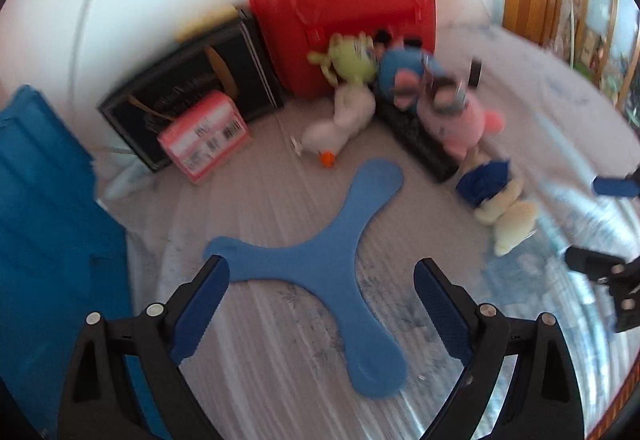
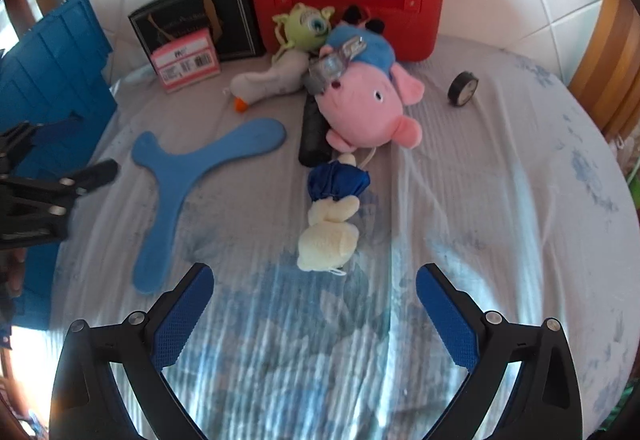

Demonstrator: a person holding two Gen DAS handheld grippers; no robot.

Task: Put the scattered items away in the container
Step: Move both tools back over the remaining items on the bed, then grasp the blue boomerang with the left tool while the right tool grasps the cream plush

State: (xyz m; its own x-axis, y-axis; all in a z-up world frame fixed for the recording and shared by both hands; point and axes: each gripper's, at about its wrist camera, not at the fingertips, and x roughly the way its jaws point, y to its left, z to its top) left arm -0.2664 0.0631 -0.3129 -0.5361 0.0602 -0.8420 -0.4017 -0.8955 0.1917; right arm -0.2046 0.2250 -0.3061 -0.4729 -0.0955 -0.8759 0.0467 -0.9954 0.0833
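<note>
Bed sheet (image 2: pixel 500 168) carries the blue boomerang (image 1: pixel 320 264) directly between the spread-open left gripper (image 1: pixel 322 280), nearest arm pointing back at it; right gripper (image 2: pixel 316 284), also open and empty, faces a cream plush (image 2: pixel 328 236).

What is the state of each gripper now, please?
Left gripper: open, holding nothing, above the blue boomerang.
Right gripper: open, holding nothing, near the cream plush.

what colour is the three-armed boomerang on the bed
Light blue boomerang, clearest in the right wrist view.
</note>
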